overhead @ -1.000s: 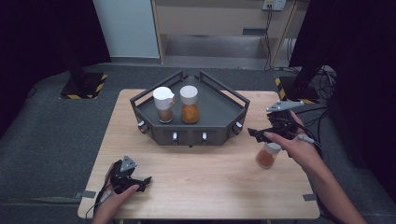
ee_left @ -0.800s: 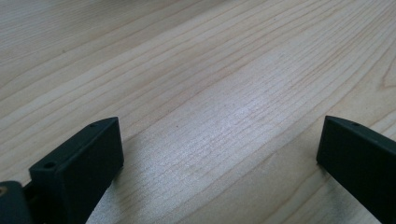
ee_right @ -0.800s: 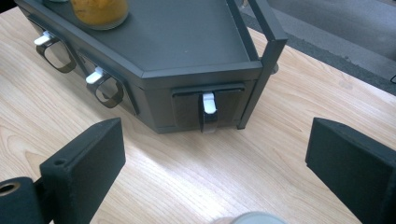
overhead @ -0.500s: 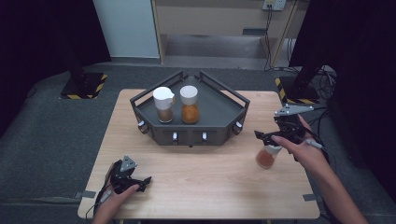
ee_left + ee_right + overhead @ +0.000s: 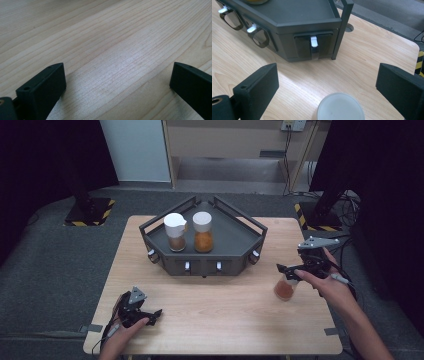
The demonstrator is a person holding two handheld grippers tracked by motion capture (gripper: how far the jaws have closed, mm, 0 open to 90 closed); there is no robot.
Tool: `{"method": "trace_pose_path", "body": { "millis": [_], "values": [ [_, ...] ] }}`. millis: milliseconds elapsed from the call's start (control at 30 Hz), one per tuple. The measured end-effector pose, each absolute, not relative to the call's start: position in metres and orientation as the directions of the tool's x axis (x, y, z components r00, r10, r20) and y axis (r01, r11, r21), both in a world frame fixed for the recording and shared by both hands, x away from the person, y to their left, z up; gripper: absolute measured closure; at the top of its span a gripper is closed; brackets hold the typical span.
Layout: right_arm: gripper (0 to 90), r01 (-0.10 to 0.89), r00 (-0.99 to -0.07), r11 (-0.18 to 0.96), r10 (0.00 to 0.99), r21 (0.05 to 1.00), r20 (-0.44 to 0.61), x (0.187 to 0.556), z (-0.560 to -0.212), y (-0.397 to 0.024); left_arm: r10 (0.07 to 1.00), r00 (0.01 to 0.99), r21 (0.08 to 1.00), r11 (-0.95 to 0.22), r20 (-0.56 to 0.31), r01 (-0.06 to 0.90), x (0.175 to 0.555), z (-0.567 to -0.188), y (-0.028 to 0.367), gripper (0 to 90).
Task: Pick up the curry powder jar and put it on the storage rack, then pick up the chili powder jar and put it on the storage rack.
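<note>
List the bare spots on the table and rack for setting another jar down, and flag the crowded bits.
Free: the wide strip of table between the rack front and the near edge, from left gripper to the orange jar. Also the rack's right half, beside its two jars. Crowded: the right edge, where the right gripper, fingers open, straddles that jar.

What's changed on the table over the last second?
The right gripper has drifted right and down the high view over the loose spice jar, jaws open around its white cap, not gripping. The left gripper, tray and its two jars stayed put.
</note>
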State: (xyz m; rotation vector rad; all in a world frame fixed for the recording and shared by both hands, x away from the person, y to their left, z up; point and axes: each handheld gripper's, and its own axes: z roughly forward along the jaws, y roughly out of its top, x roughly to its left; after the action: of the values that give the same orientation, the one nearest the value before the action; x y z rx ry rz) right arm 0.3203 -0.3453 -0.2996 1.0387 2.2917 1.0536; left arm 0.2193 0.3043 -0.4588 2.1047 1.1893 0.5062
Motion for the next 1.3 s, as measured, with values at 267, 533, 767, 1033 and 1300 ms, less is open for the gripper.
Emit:
{"method": "trace_pose_path", "body": {
  "millis": [267,533,767,1033,1300],
  "values": [
    [4.6,0.477,-0.622,0.425,0.781,0.769,-0.045,0.316,-0.308,-0.355,0.859,0.512,0.706,-0.369,0.012,0.604,0.219,-0.459,0.304,0.0],
    [4.6,0.486,-0.611,0.414,0.791,0.770,-0.040,0.312,-0.314,-0.363,0.859,0.511,0.706,-0.369,0.012,0.604,0.219,-0.459,0.304,0.0],
    [4.6,0.507,-0.593,0.402,0.804,0.762,-0.030,0.309,-0.324,-0.370,0.859,0.511,0.707,-0.369,0.012,0.604,0.219,-0.459,0.304,0.0],
    [4.6,0.525,-0.579,0.381,0.815,0.761,-0.009,0.304,-0.334,-0.380,0.859,0.511,0.706,-0.369,0.011,0.604,0.219,-0.459,0.304,0.0],
    [4.6,0.544,-0.569,0.370,0.822,0.753,0.007,0.304,-0.351,-0.385,0.860,0.511,0.706,-0.369,0.012,0.604,0.219,-0.459,0.304,0.0]
  ]
}}
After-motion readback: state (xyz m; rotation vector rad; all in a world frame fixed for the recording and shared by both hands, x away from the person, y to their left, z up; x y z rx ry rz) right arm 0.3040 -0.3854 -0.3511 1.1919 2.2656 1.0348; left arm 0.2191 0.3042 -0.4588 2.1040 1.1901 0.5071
